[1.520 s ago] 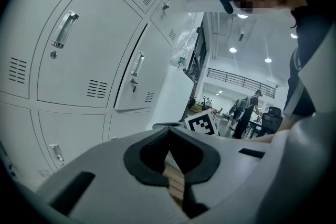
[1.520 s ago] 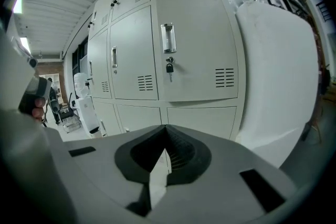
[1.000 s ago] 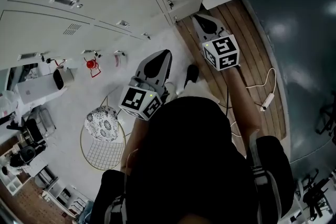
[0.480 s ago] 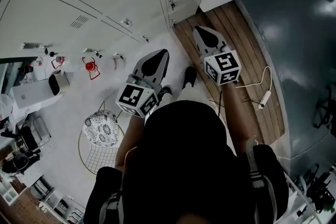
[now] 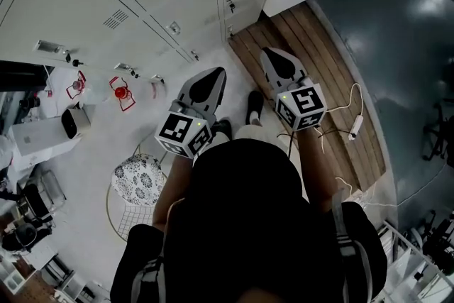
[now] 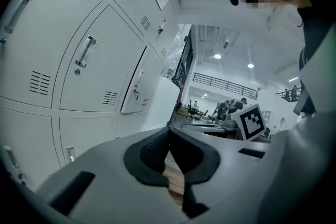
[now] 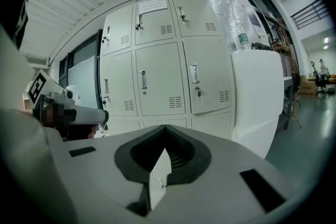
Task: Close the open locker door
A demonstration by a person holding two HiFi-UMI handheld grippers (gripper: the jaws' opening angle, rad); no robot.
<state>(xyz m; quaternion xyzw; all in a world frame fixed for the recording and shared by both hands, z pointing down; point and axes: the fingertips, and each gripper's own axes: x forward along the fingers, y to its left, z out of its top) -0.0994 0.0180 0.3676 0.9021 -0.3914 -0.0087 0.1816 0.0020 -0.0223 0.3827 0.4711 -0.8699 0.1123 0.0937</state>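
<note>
Pale grey lockers (image 6: pixel 79 60) fill the wall; one locker door (image 6: pixel 137 86) stands ajar, its inside hidden. Left gripper (image 5: pixel 218 73) and right gripper (image 5: pixel 267 53) hang short of it, jaws together, empty.

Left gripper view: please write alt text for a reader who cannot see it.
A white locker door stands ajar among closed lockers. The left gripper, jaws shut on nothing, fills the foreground, apart from the door.

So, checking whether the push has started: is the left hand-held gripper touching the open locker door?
No, the left hand-held gripper has its jaws shut well short of the ajar door, with open space between them.
</note>
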